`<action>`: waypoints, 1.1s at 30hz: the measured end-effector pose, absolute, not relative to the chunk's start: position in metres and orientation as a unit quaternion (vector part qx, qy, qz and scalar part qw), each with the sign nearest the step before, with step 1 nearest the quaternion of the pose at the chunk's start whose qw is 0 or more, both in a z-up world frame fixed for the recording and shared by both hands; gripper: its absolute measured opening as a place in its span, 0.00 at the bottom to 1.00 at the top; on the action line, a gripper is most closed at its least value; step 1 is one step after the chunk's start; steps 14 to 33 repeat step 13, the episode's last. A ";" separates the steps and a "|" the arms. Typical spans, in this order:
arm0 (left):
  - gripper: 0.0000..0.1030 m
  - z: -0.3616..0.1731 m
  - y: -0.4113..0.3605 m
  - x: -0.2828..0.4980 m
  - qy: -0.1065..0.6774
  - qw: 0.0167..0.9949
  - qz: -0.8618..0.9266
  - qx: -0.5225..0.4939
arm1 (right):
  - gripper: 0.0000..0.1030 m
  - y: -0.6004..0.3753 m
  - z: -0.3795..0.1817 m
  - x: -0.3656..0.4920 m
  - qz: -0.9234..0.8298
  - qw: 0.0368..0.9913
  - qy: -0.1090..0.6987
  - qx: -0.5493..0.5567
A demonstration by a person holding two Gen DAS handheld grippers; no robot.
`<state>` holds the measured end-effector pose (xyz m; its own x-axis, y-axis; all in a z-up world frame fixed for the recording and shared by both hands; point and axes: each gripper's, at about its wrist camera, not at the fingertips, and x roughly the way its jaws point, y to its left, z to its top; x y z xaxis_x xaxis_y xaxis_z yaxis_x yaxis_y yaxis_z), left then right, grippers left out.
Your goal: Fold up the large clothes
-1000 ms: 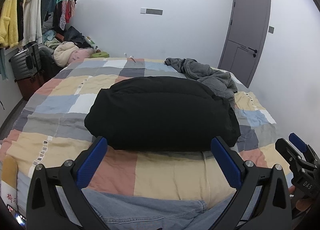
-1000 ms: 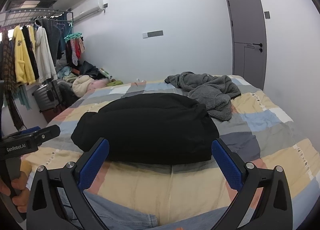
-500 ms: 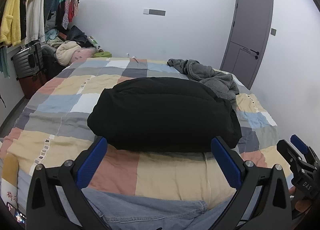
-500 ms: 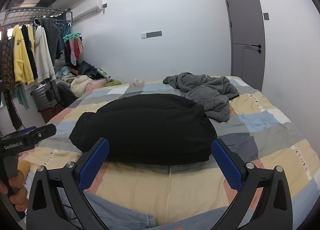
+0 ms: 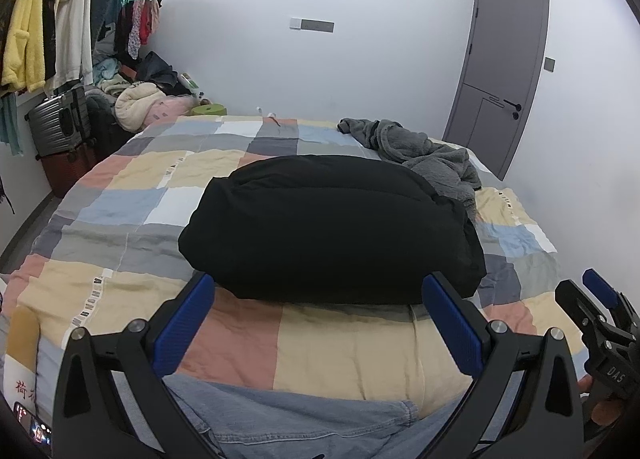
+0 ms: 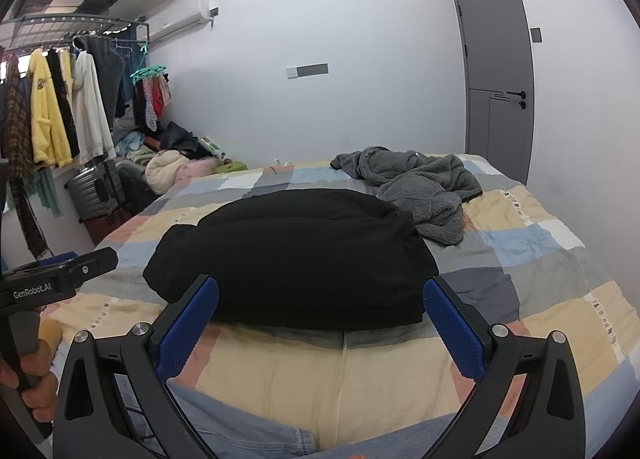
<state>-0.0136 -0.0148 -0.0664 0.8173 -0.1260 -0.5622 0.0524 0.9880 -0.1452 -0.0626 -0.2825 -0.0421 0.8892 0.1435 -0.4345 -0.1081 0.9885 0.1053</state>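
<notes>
The black coat (image 5: 328, 227) lies folded in a thick bundle on the bed (image 5: 352, 351), near its middle, with a grey fleece (image 5: 432, 155) heaped just beyond its far right corner. Both grippers hang back from the coat's near edge, touching nothing. The left gripper (image 5: 316, 311) has its fingers spread wide and empty; the right gripper (image 6: 320, 315) is the same, released, with the coat's near edge showing between its blue pads. A strip of denim (image 5: 304, 423) lies nearer than the coat, at the bed's edge.

The bundle looks done to me, so the next garment is probably the fleece. To do it well, I would reach past the coat without dragging it, pinch the fleece at two well-separated points such as the shoulders, and lift it clear before spreading it flat beside the coat.
</notes>
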 end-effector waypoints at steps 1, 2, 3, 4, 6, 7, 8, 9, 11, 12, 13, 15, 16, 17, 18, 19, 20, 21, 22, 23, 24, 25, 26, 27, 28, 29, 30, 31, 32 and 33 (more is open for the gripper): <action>1.00 -0.066 -0.015 -0.013 0.299 0.951 -0.046 -0.061 | 1.00 -0.283 -0.042 -0.062 0.065 0.971 0.227 0.039; 1.00 -0.066 -0.015 -0.014 0.299 0.951 -0.047 -0.062 | 1.00 -0.282 -0.043 -0.062 0.064 0.971 0.228 0.039; 1.00 -0.066 -0.015 -0.013 0.299 0.951 -0.047 -0.062 | 1.00 -0.282 -0.042 -0.063 0.064 0.971 0.228 0.040; 1.00 -0.066 -0.015 -0.013 0.300 0.951 -0.047 -0.061 | 1.00 -0.282 -0.042 -0.062 0.064 0.971 0.228 0.041; 1.00 -0.067 -0.016 -0.013 0.300 0.951 -0.047 -0.059 | 1.00 -0.282 -0.042 -0.062 0.063 0.971 0.227 0.041; 1.00 -0.067 -0.016 -0.013 0.301 0.951 -0.047 -0.057 | 1.00 -0.282 -0.042 -0.061 0.061 0.971 0.226 0.039; 1.00 -0.067 -0.017 -0.013 0.301 0.951 -0.047 -0.056 | 1.00 -0.282 -0.043 -0.061 0.059 0.972 0.225 0.037; 1.00 -0.066 -0.017 -0.013 0.301 0.951 -0.047 -0.057 | 1.00 -0.281 -0.043 -0.061 0.058 0.972 0.226 0.037; 1.00 -0.067 -0.017 -0.012 0.302 0.950 -0.048 -0.057 | 1.00 -0.281 -0.044 -0.060 0.058 0.972 0.226 0.036; 1.00 -0.066 -0.018 -0.012 0.302 0.951 -0.048 -0.056 | 1.00 -0.281 -0.045 -0.059 0.059 0.971 0.227 0.037; 1.00 -0.066 -0.018 -0.012 0.301 0.951 -0.047 -0.056 | 1.00 -0.281 -0.045 -0.059 0.060 0.971 0.228 0.038; 1.00 -0.066 -0.018 -0.012 0.301 0.951 -0.047 -0.056 | 1.00 -0.281 -0.045 -0.059 0.060 0.971 0.228 0.038; 1.00 -0.066 -0.018 -0.012 0.301 0.951 -0.047 -0.056 | 1.00 -0.281 -0.045 -0.059 0.060 0.971 0.228 0.038; 1.00 -0.066 -0.018 -0.012 0.301 0.951 -0.047 -0.056 | 1.00 -0.281 -0.045 -0.059 0.060 0.971 0.228 0.038; 1.00 -0.066 -0.018 -0.012 0.301 0.951 -0.047 -0.056 | 1.00 -0.281 -0.045 -0.059 0.060 0.971 0.228 0.038; 1.00 -0.066 -0.018 -0.012 0.301 0.951 -0.047 -0.056 | 1.00 -0.281 -0.045 -0.059 0.060 0.971 0.228 0.038; 1.00 -0.066 -0.018 -0.012 0.301 0.951 -0.047 -0.056 | 1.00 -0.281 -0.045 -0.059 0.060 0.971 0.228 0.038; 1.00 -0.066 -0.018 -0.012 0.301 0.951 -0.047 -0.056 | 1.00 -0.281 -0.045 -0.059 0.060 0.971 0.228 0.038; 1.00 -0.066 -0.018 -0.012 0.301 0.951 -0.047 -0.056 | 1.00 -0.281 -0.045 -0.059 0.060 0.971 0.228 0.038; 1.00 -0.066 -0.018 -0.012 0.301 0.951 -0.047 -0.056 | 1.00 -0.281 -0.045 -0.059 0.060 0.971 0.228 0.038; 1.00 -0.066 -0.018 -0.012 0.301 0.951 -0.047 -0.056 | 1.00 -0.281 -0.045 -0.059 0.060 0.971 0.228 0.038; 1.00 -0.066 -0.018 -0.012 0.301 0.951 -0.047 -0.056 | 1.00 -0.281 -0.045 -0.059 0.060 0.971 0.228 0.038; 1.00 -0.066 -0.018 -0.012 0.301 0.951 -0.047 -0.056 | 1.00 -0.281 -0.045 -0.059 0.060 0.971 0.228 0.038; 1.00 -0.066 -0.018 -0.012 0.301 0.951 -0.047 -0.056 | 1.00 -0.281 -0.045 -0.059 0.060 0.971 0.228 0.038; 1.00 -0.066 -0.018 -0.012 0.301 0.951 -0.047 -0.056 | 1.00 -0.281 -0.045 -0.059 0.060 0.971 0.228 0.038; 1.00 -0.066 -0.018 -0.012 0.301 0.951 -0.047 -0.056 | 1.00 -0.281 -0.045 -0.059 0.060 0.971 0.228 0.038; 1.00 -0.066 -0.018 -0.012 0.301 0.951 -0.047 -0.056 | 1.00 -0.281 -0.045 -0.059 0.060 0.971 0.228 0.038; 1.00 -0.066 -0.018 -0.012 0.301 0.951 -0.047 -0.056 | 1.00 -0.281 -0.045 -0.059 0.060 0.971 0.228 0.038; 1.00 -0.066 -0.018 -0.012 0.301 0.951 -0.047 -0.056 | 1.00 -0.281 -0.045 -0.059 0.060 0.971 0.228 0.038; 1.00 -0.066 -0.018 -0.012 0.301 0.951 -0.047 -0.056 | 1.00 -0.281 -0.045 -0.059 0.060 0.971 0.228 0.038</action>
